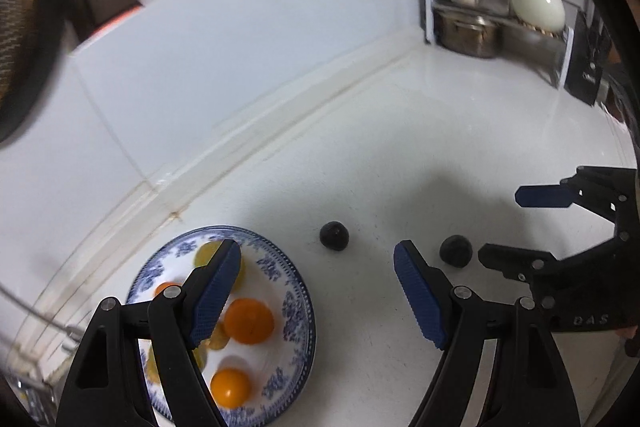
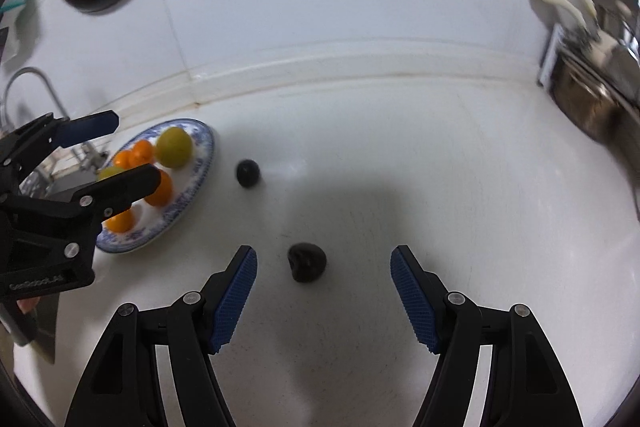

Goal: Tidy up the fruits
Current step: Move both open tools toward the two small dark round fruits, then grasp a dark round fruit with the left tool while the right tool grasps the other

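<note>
A white tabletop (image 2: 400, 155) meets a white tiled wall, a dish rack (image 1: 500, 23) in the corner. Both grippers hang released, fingers spread wide: the left gripper (image 1: 318, 291) over the plate's edge, the right gripper (image 2: 324, 293) around one dark fruit (image 2: 306, 262), not touching. Another dark fruit (image 2: 247, 173) lies beside the blue-patterned plate (image 2: 202, 163) of oranges (image 2: 160, 189) and green fruit (image 2: 173, 147)

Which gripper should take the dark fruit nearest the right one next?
Right. The right gripper is open, and the near dark fruit lies on the counter just ahead of its fingers. The left gripper, also open, hangs by the plate.
</note>
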{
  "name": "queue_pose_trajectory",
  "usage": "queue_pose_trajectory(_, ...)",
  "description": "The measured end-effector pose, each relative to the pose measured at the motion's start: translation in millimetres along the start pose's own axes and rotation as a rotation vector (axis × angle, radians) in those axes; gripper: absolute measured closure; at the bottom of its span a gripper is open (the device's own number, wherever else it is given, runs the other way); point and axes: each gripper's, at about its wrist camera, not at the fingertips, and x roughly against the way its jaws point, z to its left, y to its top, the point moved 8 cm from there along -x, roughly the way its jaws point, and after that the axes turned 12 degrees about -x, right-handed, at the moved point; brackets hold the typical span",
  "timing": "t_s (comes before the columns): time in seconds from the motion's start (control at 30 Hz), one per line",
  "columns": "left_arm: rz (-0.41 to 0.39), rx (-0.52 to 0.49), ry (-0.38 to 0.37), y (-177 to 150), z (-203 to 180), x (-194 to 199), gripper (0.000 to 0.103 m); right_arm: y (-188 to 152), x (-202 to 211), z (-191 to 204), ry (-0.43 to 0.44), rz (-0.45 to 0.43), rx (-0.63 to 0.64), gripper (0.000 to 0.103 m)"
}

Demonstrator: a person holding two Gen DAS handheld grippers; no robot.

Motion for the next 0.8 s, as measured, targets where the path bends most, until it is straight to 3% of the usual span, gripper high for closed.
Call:
queue_pose_trajectory(0.27,0.087,-0.084,-0.084,2.9,-5.3,-47.2,0.025,-9.7,-26.3,-6.5,-0.021,0.072,-0.113,0.034)
queue_pose_trajectory(0.43,0.132,-0.088,-0.112,4.2,-0.3,-74.3,0.027,-14.0,-34.9,-8.1,-0.051,0.096,-0.154,0.041)
queue_pose_trajectory(0.8,0.19,-0.08,-0.168,3.9,-12.6,-104.5,0.054,-17.4,-49.0,-7.3,-0.026,0.128,-0.179,0.061)
